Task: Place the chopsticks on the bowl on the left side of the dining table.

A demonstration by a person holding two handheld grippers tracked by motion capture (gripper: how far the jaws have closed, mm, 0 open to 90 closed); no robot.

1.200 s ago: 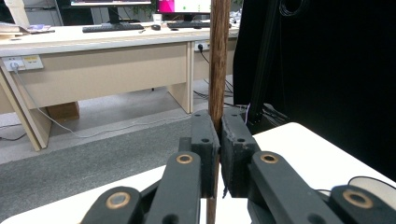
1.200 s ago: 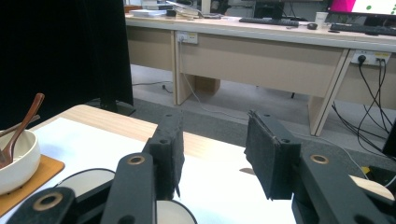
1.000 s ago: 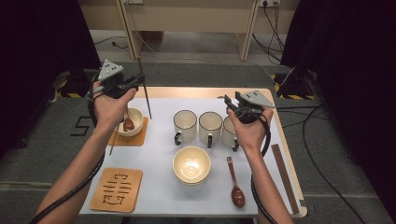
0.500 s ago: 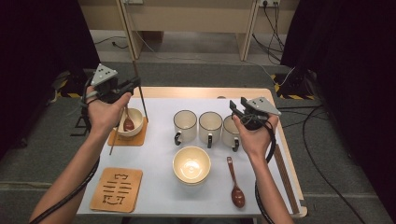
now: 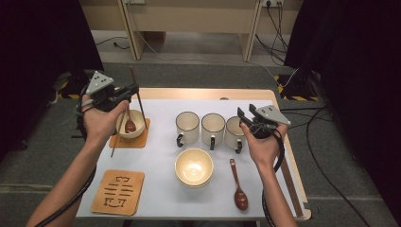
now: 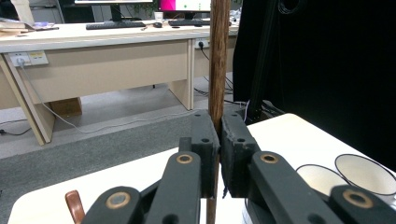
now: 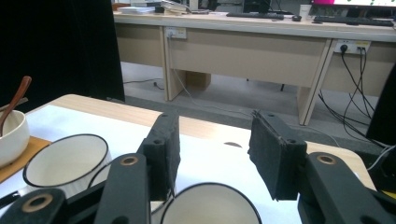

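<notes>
Your left gripper [image 5: 132, 90] sits in the upper left of the high view, raised above the table's [image 5: 156, 189] far left corner. Its jaws are pressed together on a single dark wooden chopstick [image 5: 137, 97]; in the left gripper view the stick [image 6: 218, 60] runs almost straight up between the pads, continuing off the top of the frame and a little below the jaws.

Key relation: the chopstick's long axis stands close to upright, leaning slightly. Its lower end falls to the right of the small bowl [image 5: 124, 130], over the orange coaster [image 5: 142, 139] that the bowl sits on. That bowl holds a brown spoon [image 5: 129, 124]. A second chopstick [image 5: 118, 135] lies slanted across the bowl's left side, its lower end off the coaster toward lower left. The two sticks are not parallel; in my judgement, you must tilt the held one before laying it beside its mate.

Your right gripper [image 5: 246, 118] is at centre right, jaws spread and gripping nothing, just beside the rightmost of three mugs [image 5: 232, 132]. In the right gripper view the mug rims [image 7: 210, 205] sit below its open pads.

The left hand [image 5: 99, 120] is clearly nearer the bowl; the right is well apart from it.
</notes>
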